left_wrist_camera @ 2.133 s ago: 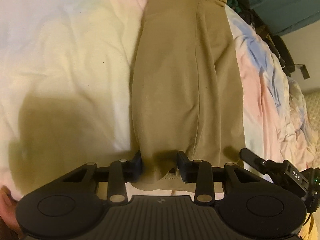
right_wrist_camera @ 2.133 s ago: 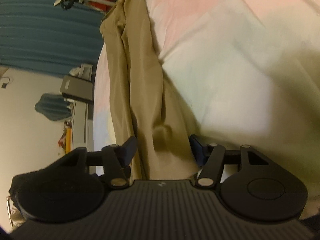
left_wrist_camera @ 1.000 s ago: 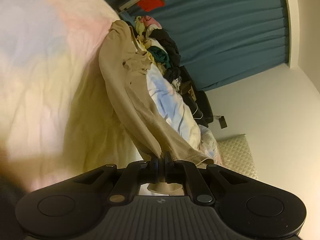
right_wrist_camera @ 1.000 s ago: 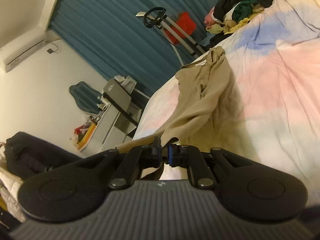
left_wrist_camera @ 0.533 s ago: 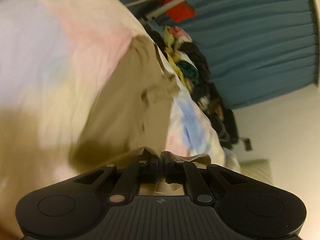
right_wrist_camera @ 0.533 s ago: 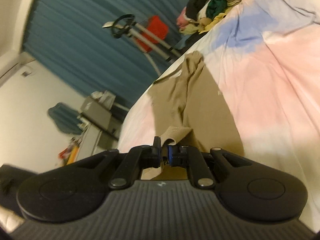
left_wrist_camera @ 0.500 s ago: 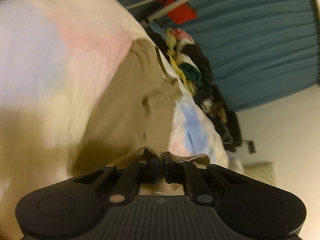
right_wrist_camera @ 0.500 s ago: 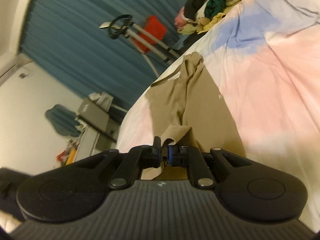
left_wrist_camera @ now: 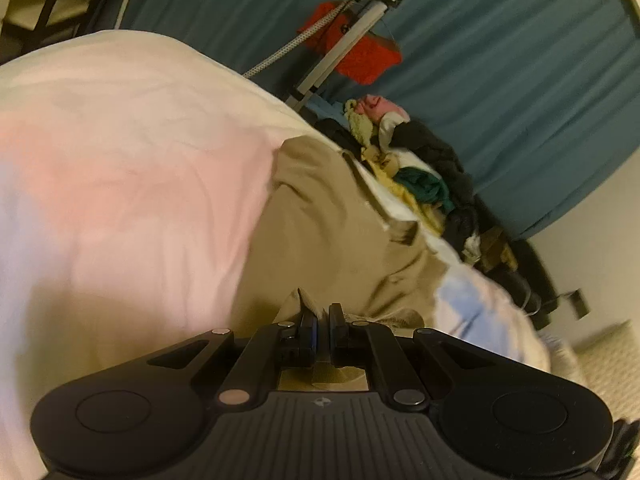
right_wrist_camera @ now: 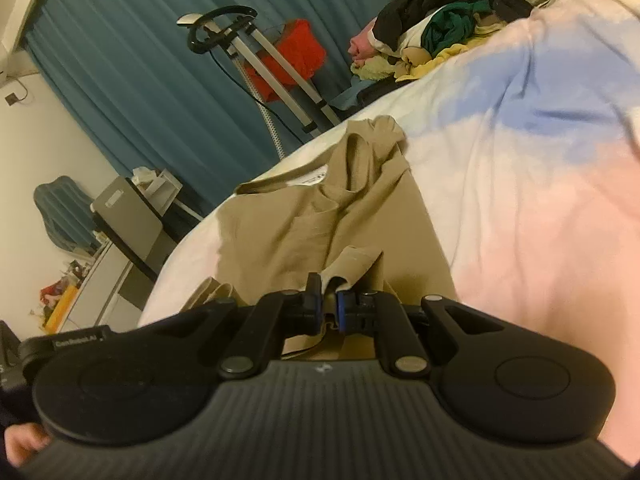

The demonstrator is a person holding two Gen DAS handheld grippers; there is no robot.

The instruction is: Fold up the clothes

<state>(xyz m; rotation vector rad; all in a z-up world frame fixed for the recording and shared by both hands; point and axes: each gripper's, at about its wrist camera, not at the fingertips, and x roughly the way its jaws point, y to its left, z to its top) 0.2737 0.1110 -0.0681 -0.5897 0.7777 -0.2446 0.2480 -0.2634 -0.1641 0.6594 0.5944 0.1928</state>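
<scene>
While clamped by 2 hand-held grippers, 1 tan shirt

"What is that brown thing?"

"A tan shirt. It lies long and flat on the bed."

"Is it smooth?"

"No. The far end is bunched up, with a white tag by the neck. The near edge is lifted up and folded over."

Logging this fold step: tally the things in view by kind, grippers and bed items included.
Black two-finger grippers: 2, left gripper and right gripper, each shut on the shirt
Tan cotton shirt: 1
Pastel tie-dye bedsheet: 1
Pile of mixed unfolded clothes: 1
Total: 5
</scene>
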